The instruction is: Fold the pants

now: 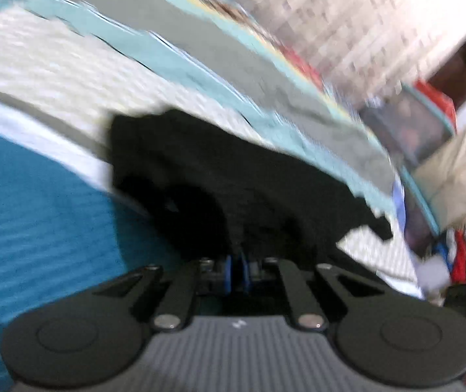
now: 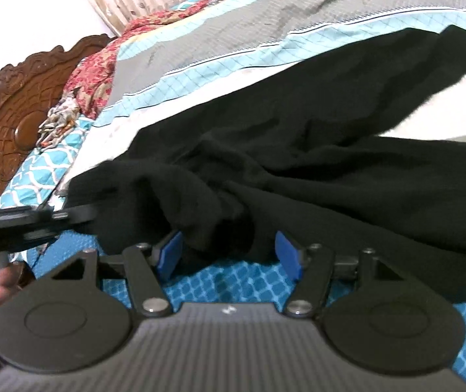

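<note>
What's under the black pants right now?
The black pants lie on a patterned bedspread: teal lattice near the right gripper, white, teal and grey bands beyond. Whatever lies directly beneath the cloth is covered.

The black pants (image 2: 298, 150) sprawl across the middle of the bed (image 2: 239, 294), covering most of its near half. Bare bedspread lies open along the near edge in front of the pants, and a wide grey and light-blue band runs clear along the far side. The carved wooden headboard (image 2: 7, 104) closes off one end, with crumpled patterned bedding (image 2: 92, 78) piled against it. The left gripper (image 2: 26, 219) juts in level at the pants' end nearest the headboard, blocking passage there.
</note>
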The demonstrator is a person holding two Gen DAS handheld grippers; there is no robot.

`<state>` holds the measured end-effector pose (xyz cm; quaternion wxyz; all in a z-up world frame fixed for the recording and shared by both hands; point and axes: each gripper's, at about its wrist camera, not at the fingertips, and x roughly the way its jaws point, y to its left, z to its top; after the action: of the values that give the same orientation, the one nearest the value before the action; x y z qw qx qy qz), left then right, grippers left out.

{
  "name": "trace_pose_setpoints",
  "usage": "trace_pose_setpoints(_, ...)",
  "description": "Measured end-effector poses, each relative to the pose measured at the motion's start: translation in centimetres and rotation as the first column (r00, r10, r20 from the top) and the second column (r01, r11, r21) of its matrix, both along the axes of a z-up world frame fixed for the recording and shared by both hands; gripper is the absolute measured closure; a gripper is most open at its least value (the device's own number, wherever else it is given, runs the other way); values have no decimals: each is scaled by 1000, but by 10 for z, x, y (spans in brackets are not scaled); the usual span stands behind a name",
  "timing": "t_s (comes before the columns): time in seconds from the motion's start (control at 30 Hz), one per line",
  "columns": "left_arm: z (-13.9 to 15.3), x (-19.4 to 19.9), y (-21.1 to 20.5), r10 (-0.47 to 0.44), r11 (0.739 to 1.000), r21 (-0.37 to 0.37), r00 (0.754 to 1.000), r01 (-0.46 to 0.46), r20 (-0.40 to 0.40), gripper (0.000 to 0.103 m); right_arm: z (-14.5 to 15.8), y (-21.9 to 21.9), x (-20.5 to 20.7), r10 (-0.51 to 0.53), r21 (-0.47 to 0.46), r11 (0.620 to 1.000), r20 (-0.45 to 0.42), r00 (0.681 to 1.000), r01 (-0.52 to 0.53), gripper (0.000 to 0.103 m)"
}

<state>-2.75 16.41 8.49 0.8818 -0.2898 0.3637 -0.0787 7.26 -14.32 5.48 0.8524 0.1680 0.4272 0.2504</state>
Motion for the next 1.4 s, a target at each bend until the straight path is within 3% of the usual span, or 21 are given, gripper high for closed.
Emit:
trace_pose_setpoints(0.17, 16, -71, 70, 111, 993, -35, 994, -111, 18, 96, -9, -2, -5, 70, 16, 997, -21, 997, -69, 38)
trace_pose_setpoints(0.3, -9, -74, 61, 146, 988, 74, 984, -139, -101, 87, -13, -15, -17, 95, -8, 995, -40, 995, -95, 38)
trace_pose_setpoints(0.33, -17, -72, 59, 159, 985, 92, 978, -148, -135, 83, -13, -22, -20, 89, -17, 996, -44, 995, -89, 38)
trace_pose_setpoints(0.4, -28, -73, 62, 189, 981, 77, 967, -179, -170, 51, -10, -40, -25, 60, -30, 998, -43, 997, -61, 38)
trace_pose_setpoints(0.53, -34, -76, 68, 213, 977, 20, 966, -213, -146, 38, -3, -107, -49, -93, -61, 994, -16, 996, 92, 38)
trace_pose_setpoints(0.63, -36, -71, 62, 220, 975, 25, 963, -219, -153, 28, 2, -178, -78, -318, -90, 944, 13, 948, 318, 38)
trace_pose_setpoints(0.67, -36, -68, 58, 220, 975, 30, 962, -218, -163, 28, 6, -205, -89, -400, -101, 910, 37, 916, 402, 38)
trace_pose_setpoints(0.73, -40, -62, 54, 227, 974, 39, 954, -223, -195, 39, 18, -251, -107, -555, -127, 816, 100, 826, 564, 38)
trace_pose_setpoints(0.83, -44, -57, 49, 249, 968, 56, 940, -243, -233, 80, 34, -303, -122, -697, -143, 677, 192, 691, 722, 38)
trace_pose_setpoints(0.87, -44, -56, 49, 255, 967, 60, 936, -248, -244, 100, 36, -316, -122, -722, -148, 644, 210, 660, 751, 38)
trace_pose_setpoints(0.97, -42, -57, 51, 272, 961, 23, 928, -276, -255, 101, 29, -356, -117, -766, -185, 569, 233, 598, 801, 38)
trace_pose_setpoints(1.03, -33, -59, 47, 286, 958, 51, 928, -282, -240, 101, 19, -368, -112, -799, -202, 522, 224, 558, 829, 38)
trace_pose_setpoints(1.2, -12, -56, 42, 308, 951, 110, 926, -291, -220, 101, -16, -421, -114, -886, -107, 434, 128, 446, 894, 38)
trace_pose_setpoints(1.27, -5, -52, 42, 315, 947, 131, 924, -293, -214, 101, -24, -425, -119, -901, -44, 423, 84, 426, 905, 38)
trace_pose_setpoints(1.3, -2, -50, 42, 321, 945, 139, 924, -297, -209, 101, -27, -426, -115, -900, -33, 430, 67, 431, 902, 44)
trace_pose_setpoints(1.33, 3, -47, 42, 330, 941, 151, 922, -303, -201, 101, -25, -422, -114, -893, -37, 444, 67, 445, 895, 60)
trace_pose_setpoints(1.37, 8, -45, 43, 343, 935, 164, 920, -314, -189, 101, -23, -422, -105, -874, -42, 480, 60, 482, 876, 90)
trace_pose_setpoints(1.4, 14, -42, 46, 359, 927, 176, 917, -330, -173, 101, -17, -422, -95, -872, -44, 484, 50, 486, 874, 92)
